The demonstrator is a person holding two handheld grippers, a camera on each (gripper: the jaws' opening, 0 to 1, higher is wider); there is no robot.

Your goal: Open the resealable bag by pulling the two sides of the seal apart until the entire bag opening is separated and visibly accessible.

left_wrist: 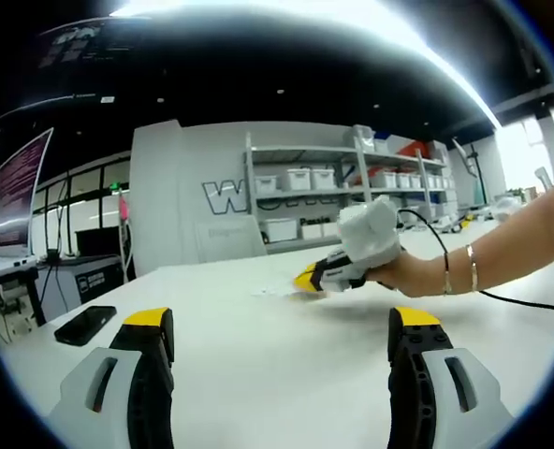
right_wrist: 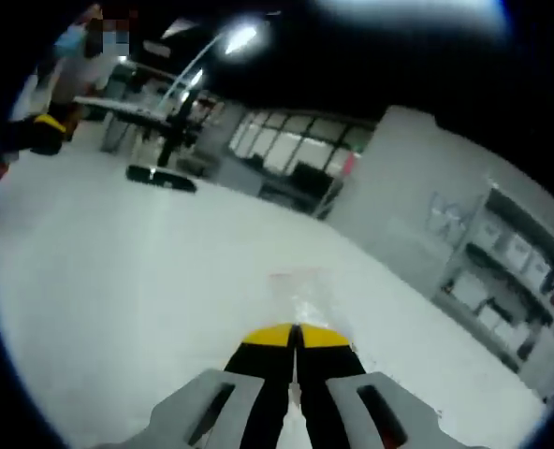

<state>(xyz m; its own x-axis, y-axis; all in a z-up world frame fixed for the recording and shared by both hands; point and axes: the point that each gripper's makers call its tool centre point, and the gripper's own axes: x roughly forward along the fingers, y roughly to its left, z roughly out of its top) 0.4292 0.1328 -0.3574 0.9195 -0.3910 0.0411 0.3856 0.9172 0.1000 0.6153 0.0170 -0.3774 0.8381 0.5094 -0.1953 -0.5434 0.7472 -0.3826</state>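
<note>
The resealable bag lay flat on the white table, and the right gripper was on it, jaws pressed together over its near edge, apparently pinching it. The left gripper hung back, jaws wide apart, gripping nothing. It was the farther one, the bag ahead and to its right.

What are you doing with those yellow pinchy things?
A person holds a gripper in each hand at a white table. The right gripper has its jaws shut and is down at a clear bag lying flat on the table; whether it has pinched the edge is hard to tell. The left gripper hangs back with its jaws wide open, holding nothing. A phone lies off to the side. The bag isn't open yet.
</note>
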